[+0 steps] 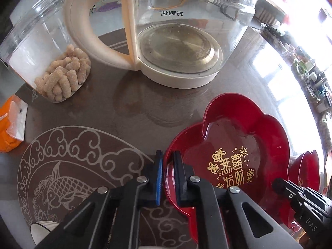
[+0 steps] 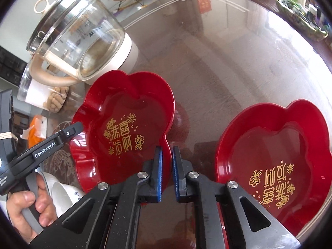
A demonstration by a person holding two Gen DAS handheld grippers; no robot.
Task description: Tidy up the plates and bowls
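A red flower-shaped plate with gold characters (image 1: 238, 145) lies on the brown table. My left gripper (image 1: 167, 155) is shut on its near-left rim, one finger outside and one inside. The same plate shows in the right wrist view (image 2: 128, 120), with the left gripper (image 2: 76, 127) at its left edge. My right gripper (image 2: 167, 151) is shut on that plate's right rim, which sits between the blue pads. A second red plate (image 2: 280, 157) lies to the right on the table; it also shows at the edge of the left wrist view (image 1: 305, 170).
A glass kettle with a cream base (image 1: 176, 41) stands behind the plates. A clear jar with biscuit sticks (image 1: 47, 58) stands left of it. An orange packet (image 1: 10, 124) lies at the left. White bowls (image 2: 60, 193) sit near the hand. Clutter lines the far table edge (image 2: 300, 10).
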